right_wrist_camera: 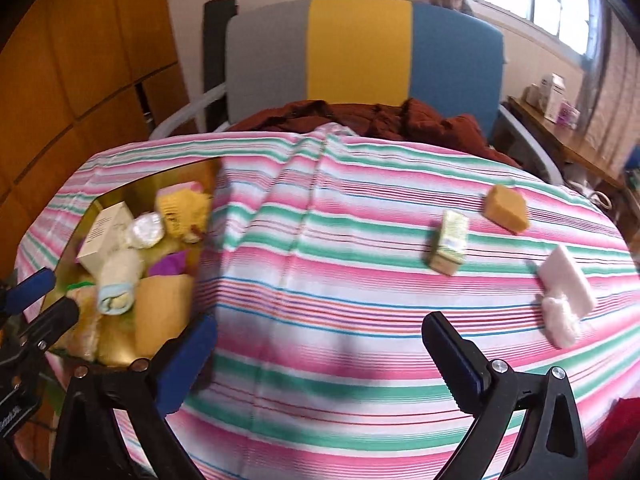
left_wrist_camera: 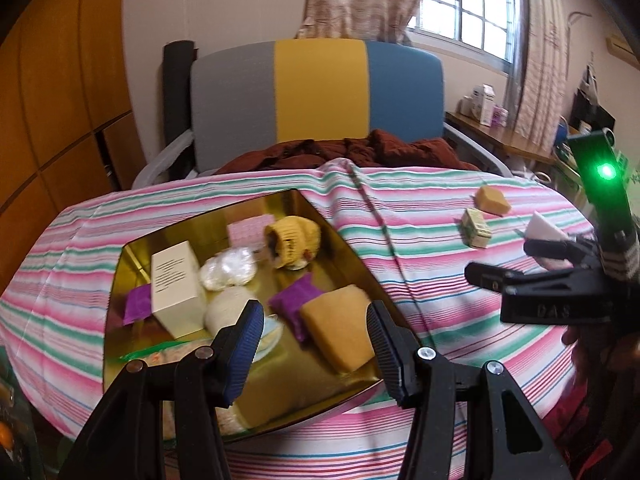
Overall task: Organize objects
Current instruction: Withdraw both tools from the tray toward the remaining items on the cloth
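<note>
Gold tray (left_wrist_camera: 120,280) under left gripper (left_wrist_camera: 316,340) | fingers (left_wrist_camera: 244,344) apart, empty

daylight via window (left_wrist_camera: 472,4) | fisheye edge warp | right view motion-blurred

The gold tray (left_wrist_camera: 340,236) is crowded with a white box (left_wrist_camera: 176,284), a yellow knitted piece (left_wrist_camera: 294,240), purple pouches (left_wrist_camera: 294,304) and a tan sponge (left_wrist_camera: 340,328); little bare floor is left. A wide bare band of striped cloth (right_wrist_camera: 320,280) lies between the tray and 3 loose items: a green carton (right_wrist_camera: 450,242), a tan block (right_wrist_camera: 506,208) and a white pad (right_wrist_camera: 566,280), with gaps between them.
</note>
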### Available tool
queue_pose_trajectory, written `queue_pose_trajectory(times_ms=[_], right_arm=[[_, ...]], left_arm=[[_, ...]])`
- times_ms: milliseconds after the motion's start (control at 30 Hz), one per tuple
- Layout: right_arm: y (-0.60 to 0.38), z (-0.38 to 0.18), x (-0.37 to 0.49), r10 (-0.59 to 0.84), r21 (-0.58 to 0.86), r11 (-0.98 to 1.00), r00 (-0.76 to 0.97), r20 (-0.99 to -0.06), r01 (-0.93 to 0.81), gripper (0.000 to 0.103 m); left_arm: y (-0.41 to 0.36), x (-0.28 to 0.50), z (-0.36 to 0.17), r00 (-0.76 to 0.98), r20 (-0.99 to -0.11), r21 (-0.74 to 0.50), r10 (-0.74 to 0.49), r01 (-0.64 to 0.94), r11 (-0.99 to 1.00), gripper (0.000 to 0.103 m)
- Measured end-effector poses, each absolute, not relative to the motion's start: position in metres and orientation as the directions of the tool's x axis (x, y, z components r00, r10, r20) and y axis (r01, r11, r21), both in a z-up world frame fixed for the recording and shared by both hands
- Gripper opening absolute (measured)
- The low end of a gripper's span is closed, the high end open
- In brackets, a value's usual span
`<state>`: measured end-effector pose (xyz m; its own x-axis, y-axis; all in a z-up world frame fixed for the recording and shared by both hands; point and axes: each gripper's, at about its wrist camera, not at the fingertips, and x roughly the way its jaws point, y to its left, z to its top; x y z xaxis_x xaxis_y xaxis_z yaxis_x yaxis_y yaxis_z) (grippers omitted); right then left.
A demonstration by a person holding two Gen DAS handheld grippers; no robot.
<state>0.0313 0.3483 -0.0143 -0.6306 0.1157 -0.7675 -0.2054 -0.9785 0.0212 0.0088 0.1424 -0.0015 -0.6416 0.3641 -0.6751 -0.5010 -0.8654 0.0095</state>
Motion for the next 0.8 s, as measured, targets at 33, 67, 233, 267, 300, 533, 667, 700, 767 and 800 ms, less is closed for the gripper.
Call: queue_pose_trajectory(times_ms=[33, 67, 233, 267, 300, 533, 667, 700, 767, 800], right_arm=[[0.352, -0.013, 0.032, 0.123, 0.017, -0.977, -0.631, -0.766, -0.211, 0.103], [0.358, -0.011, 0.032, 0.134, 0.010, -0.976, -0.631, -0.764, -0.219, 0.103], [0.390, -0.001, 0.034, 0.191, -0.008, -0.960, -0.637, -0.747, -0.278, 0.103], [0.396, 0.001, 0.034, 0.201, -0.010, -0.957, -0.636, -0.745, -0.290, 0.103], [0.403, 0.002, 0.035, 0.213, -0.015, -0.953, -0.636, -0.742, -0.302, 0.103], [0.450, 0.007, 0.038, 0.288, -0.037, -0.927, -0.646, -0.707, -0.372, 0.103], [0.484, 0.010, 0.040, 0.347, -0.037, -0.901, -0.668, -0.658, -0.432, 0.103], [0.494, 0.010, 0.041, 0.365, -0.023, -0.888, -0.672, -0.645, -0.460, 0.103], [0.515, 0.009, 0.046, 0.381, 0.031, -0.856, -0.670, -0.638, -0.516, 0.103], [0.526, 0.007, 0.049, 0.382, 0.069, -0.835, -0.667, -0.639, -0.545, 0.103]], left_arm=[[0.145, 0.009, -0.002, -0.639, -0.677, 0.012, 0.365, -0.506, -0.862, 0.054], [0.149, 0.010, -0.002, -0.635, -0.679, 0.015, 0.368, -0.513, -0.858, 0.054], [0.160, 0.010, -0.003, -0.623, -0.685, 0.023, 0.378, -0.537, -0.843, 0.054], [0.163, 0.010, -0.003, -0.621, -0.686, 0.025, 0.380, -0.542, -0.840, 0.054], [0.165, 0.010, -0.004, -0.617, -0.687, 0.026, 0.383, -0.548, -0.836, 0.054], [0.181, 0.010, -0.007, -0.597, -0.697, 0.031, 0.397, -0.579, -0.815, 0.054], [0.191, 0.010, -0.008, -0.589, -0.702, 0.039, 0.401, -0.594, -0.804, 0.054], [0.195, 0.010, -0.008, -0.585, -0.703, 0.039, 0.405, -0.600, -0.799, 0.054], [0.202, 0.010, -0.008, -0.581, -0.705, 0.045, 0.407, -0.609, -0.792, 0.054], [0.206, 0.010, -0.009, -0.577, -0.706, 0.048, 0.410, -0.617, -0.786, 0.054]])
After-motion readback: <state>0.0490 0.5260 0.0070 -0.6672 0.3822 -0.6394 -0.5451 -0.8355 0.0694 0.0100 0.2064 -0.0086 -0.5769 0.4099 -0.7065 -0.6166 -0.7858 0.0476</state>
